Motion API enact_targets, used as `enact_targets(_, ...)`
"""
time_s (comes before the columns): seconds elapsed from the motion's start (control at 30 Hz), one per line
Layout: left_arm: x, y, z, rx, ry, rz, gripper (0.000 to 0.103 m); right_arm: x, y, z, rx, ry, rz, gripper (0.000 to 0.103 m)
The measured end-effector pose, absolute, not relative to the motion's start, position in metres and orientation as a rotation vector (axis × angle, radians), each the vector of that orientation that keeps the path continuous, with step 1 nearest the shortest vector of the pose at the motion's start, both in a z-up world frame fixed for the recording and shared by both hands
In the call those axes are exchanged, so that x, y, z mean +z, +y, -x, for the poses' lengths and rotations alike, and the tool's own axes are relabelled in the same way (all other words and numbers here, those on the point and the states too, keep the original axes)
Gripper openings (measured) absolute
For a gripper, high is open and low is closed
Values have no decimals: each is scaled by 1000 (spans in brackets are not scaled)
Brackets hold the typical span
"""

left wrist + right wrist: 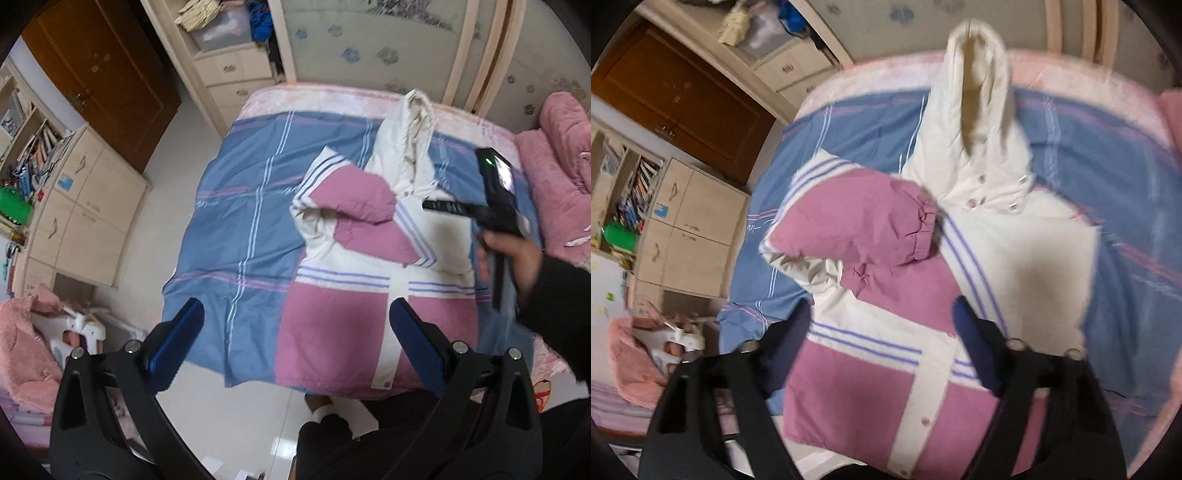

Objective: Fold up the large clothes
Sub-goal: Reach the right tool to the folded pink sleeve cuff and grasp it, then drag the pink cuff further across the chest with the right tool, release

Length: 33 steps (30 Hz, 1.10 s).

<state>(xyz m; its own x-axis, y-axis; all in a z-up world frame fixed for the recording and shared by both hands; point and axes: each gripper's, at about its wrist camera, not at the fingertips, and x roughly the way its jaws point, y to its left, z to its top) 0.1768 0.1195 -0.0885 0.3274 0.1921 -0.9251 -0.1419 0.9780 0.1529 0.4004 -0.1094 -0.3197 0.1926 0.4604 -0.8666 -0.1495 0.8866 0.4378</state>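
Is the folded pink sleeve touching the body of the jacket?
Touching. In the right wrist view, the pink sleeve lies folded across the jacket chest, its cuff resting on the fabric.

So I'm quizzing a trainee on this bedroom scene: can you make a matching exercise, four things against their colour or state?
Things:
1. hood
2. folded sleeve
3. bedsheet
4. left gripper

States:
A. blue with pale stripes
B. pink, laid across the jacket's chest
C. cream, pointing toward the far end of the bed
D. open, nothing between its fingers

Pairs: 1-C, 2-B, 3-A, 4-D
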Motion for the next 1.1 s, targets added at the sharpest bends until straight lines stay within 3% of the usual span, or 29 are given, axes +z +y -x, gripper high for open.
enact_targets(0.1,-103,122,-179,269,1285,-40,101,-367,-110,-438,417,1360,-338,62)
enact_targets(0.3,-120,121,-173,328,1375,-48,101,-462,-109,-489,418,1472,-522,59)
enact_targets(0.53,-119,130,-165,402,1376,16,101,-515,-103,-508,443,1492,-738,55)
enact_targets(0.6,-122,128,-165,404,1391,12,101,-524,-98,-511,462,1504,-793,46)
enact_targets(0.63,-123,126,-165,404,1400,9,101,-526,-98,-513,467,1506,-808,45)
enact_targets(0.73,-121,122,-168,399,1400,-2,101,-518,-93,-516,501,1483,-818,25)
enact_targets(0.77,-120,121,-170,397,1394,-3,101,-510,-94,-518,516,1473,-808,11)
enact_targets(0.8,-119,120,-171,394,1389,-4,101,-501,-92,-518,542,1463,-807,6)
enact_targets(1.1,-102,106,-191,328,1318,-42,101,-393,-109,-506,732,1263,-797,3)
